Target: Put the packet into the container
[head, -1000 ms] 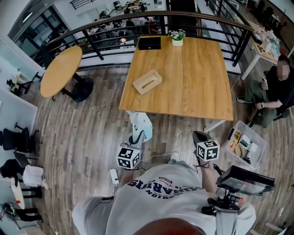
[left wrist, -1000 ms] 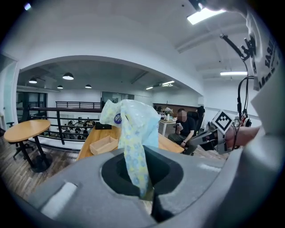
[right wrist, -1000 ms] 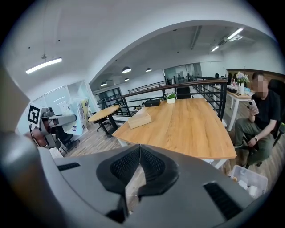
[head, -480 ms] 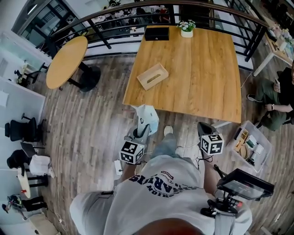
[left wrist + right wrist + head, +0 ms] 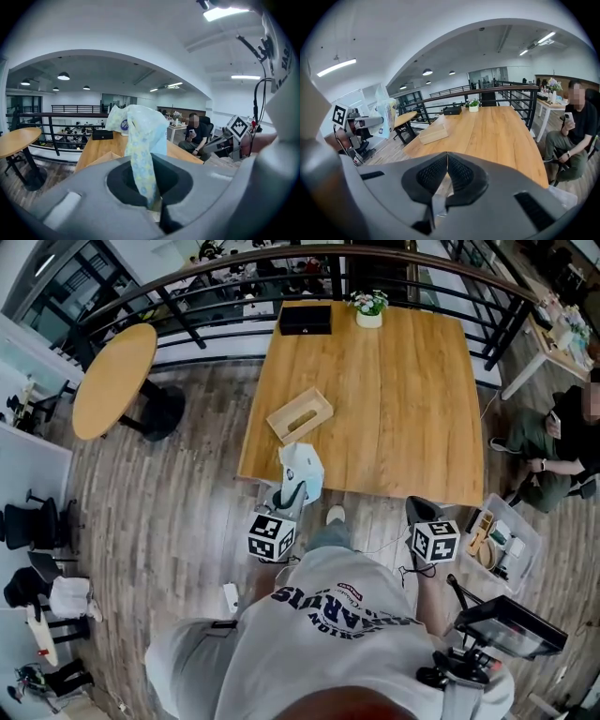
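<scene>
Pinching the one packet (image 5: pixel 140 136) by its lower end, my left gripper (image 5: pixel 290 495) has its jaws clamped on it, so the packet stands up above them by the near edge of the table (image 5: pixel 403 399), apart from the single container (image 5: pixel 300 415). My right gripper (image 5: pixel 446 165) has its jaws pressed together on nothing. One black box (image 5: pixel 305 320) and one potted plant (image 5: pixel 368 308) sit at the far edge.

Table (image 5: pixel 403 399): rectangular, light wood, upper centre of the head view, standing on a plank floor (image 5: pixel 169 512).
Wooden container (image 5: pixel 300 415): near the table's lower-left corner, slot on top.
Black box (image 5: pixel 306 320): table's upper-left corner.
Potted plant (image 5: pixel 368 307): top edge, just right of the black box.
</scene>
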A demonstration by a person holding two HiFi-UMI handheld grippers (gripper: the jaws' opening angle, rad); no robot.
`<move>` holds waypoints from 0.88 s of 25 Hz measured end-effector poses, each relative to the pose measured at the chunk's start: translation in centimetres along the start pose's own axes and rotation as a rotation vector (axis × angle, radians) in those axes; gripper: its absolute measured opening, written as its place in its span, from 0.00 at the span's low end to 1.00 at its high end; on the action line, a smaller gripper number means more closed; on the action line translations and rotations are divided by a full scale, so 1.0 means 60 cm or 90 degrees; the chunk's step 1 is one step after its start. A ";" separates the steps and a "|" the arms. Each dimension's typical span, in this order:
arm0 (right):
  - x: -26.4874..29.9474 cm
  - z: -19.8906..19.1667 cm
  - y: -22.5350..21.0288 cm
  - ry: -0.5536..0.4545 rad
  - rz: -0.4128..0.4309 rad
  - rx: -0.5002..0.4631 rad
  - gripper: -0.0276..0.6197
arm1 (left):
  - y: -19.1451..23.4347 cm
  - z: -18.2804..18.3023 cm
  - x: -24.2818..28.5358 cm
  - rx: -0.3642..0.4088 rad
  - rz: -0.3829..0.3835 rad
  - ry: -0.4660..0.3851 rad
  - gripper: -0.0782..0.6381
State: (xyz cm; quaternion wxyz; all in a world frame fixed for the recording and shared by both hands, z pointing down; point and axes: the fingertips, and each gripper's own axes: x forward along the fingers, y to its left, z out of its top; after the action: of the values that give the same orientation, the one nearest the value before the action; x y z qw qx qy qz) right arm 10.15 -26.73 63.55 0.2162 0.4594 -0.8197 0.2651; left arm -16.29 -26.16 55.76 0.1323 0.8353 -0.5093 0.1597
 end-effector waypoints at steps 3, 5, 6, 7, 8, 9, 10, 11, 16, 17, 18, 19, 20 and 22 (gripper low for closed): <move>0.026 0.047 -0.002 -0.014 -0.016 0.002 0.06 | 0.060 0.012 0.036 0.010 0.002 0.021 0.12; 0.041 0.081 -0.001 -0.029 -0.029 0.009 0.06 | 0.105 0.022 0.066 0.028 0.004 0.039 0.12; 0.048 0.096 -0.002 -0.034 -0.036 0.014 0.06 | 0.127 0.025 0.082 0.039 0.006 0.051 0.12; 0.054 0.107 -0.004 -0.038 -0.043 0.019 0.06 | 0.149 0.028 0.098 0.049 0.009 0.064 0.12; 0.058 0.115 -0.006 -0.039 -0.051 0.025 0.06 | 0.171 0.029 0.115 0.058 0.012 0.076 0.12; 0.060 0.121 -0.009 -0.040 -0.060 0.031 0.06 | 0.190 0.029 0.132 0.066 0.014 0.088 0.12; 0.061 0.123 -0.013 -0.040 -0.070 0.037 0.06 | 0.209 0.029 0.151 0.074 0.015 0.100 0.12; 0.060 0.124 -0.017 -0.039 -0.080 0.044 0.06 | 0.225 0.028 0.169 0.080 0.014 0.112 0.12; 0.060 0.102 -0.036 -0.017 -0.126 0.083 0.06 | 0.285 0.006 0.267 0.145 0.004 0.191 0.12; 0.065 0.100 -0.037 -0.012 -0.130 0.089 0.06 | 0.296 -0.002 0.287 0.163 0.005 0.215 0.12; 0.071 0.101 -0.036 -0.009 -0.132 0.092 0.06 | 0.308 -0.009 0.307 0.179 0.006 0.239 0.12; 0.080 0.106 -0.035 -0.007 -0.131 0.092 0.06 | 0.320 -0.015 0.328 0.193 0.007 0.261 0.12; 0.088 0.112 -0.033 -0.006 -0.129 0.089 0.06 | 0.332 -0.022 0.348 0.203 0.008 0.279 0.12; 0.101 0.122 -0.027 -0.004 -0.123 0.081 0.06 | 0.350 -0.041 0.376 0.211 0.010 0.312 0.12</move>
State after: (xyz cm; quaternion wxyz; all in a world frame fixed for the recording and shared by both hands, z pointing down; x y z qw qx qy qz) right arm 7.83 -35.95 61.93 0.2087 0.5498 -0.7538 0.2932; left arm -25.65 -52.81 68.26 0.1123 0.7781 -0.4352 0.4388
